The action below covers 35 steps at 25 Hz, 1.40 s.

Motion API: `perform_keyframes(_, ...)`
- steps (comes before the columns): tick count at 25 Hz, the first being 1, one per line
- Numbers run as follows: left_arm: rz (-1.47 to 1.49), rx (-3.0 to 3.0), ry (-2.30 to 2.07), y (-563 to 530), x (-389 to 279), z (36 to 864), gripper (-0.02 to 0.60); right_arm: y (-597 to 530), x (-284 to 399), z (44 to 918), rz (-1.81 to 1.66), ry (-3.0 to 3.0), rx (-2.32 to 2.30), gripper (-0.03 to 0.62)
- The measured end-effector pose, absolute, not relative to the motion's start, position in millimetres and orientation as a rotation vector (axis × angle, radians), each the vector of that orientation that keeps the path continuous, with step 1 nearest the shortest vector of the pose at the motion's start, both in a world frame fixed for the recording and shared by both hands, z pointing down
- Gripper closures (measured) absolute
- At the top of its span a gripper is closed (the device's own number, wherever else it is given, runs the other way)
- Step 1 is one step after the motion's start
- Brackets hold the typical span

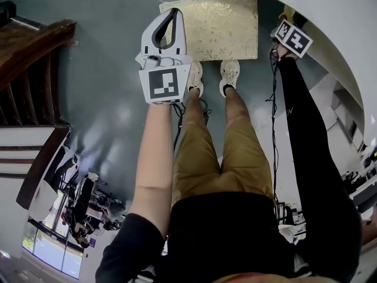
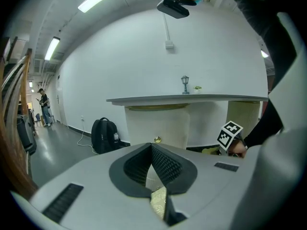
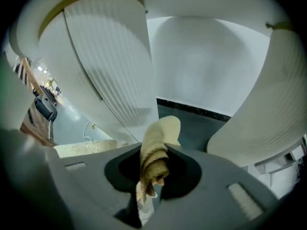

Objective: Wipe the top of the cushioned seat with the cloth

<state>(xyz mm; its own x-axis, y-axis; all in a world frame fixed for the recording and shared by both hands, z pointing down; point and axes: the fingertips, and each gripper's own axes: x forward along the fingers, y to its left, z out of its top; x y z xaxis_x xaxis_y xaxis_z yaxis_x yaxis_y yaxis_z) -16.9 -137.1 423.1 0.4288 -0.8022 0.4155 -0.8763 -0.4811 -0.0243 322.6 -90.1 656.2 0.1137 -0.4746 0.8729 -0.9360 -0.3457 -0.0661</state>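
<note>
Gold patterned fabric covers the one cushioned seat (image 1: 218,28), which lies on the floor between my two claws. My left claw (image 2: 152,150) has its jaws together with nothing in them; the seat's left edge lies right under its tips. My right claw (image 3: 155,145) is clamped on the single tan cloth (image 3: 153,164), bunched between its jaws; the seat lies off to this claw's left.

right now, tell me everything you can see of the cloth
The cloth is tan and soft-looking, like terry, bunched into a thick fold. The right gripper is shut on it: a rounded end stands up past the jaws, a paler tail hangs below. Only the jaws touch it; it is not on the cushioned seat.
</note>
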Motion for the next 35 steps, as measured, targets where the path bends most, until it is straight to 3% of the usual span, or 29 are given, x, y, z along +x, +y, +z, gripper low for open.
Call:
perform_keyframes(8,0.571,2.491,-1.448,-130.1,-53.6,436.6,0.574,-87.5,246.8,618.2,1.200,-1.619,1.907,0.537)
perform_keyframes(19,0.554,2.499,-1.436,-125.2,-127.3,441.0,0.574,-81.8,-54.9,587.1,1.452,-2.109,1.287,0.537)
perform_keyframes(22,0.549,2.489,-1.449,-121.6,-143.8,443.2,0.574,-69.0,-110.3,604.2,1.542,-2.071,1.117,0.537)
perform_keyframes(27,0.547,2.471,-1.452,-114.0,-162.0,450.0,0.574,-61.0,-116.4,649.3,1.568,-1.872,1.148,0.537)
perform_keyframes(35,0.532,2.455,-1.462,-109.0,-156.0,456.9,0.574,-64.7,-39.1,667.9,1.534,-1.742,1.340,0.537)
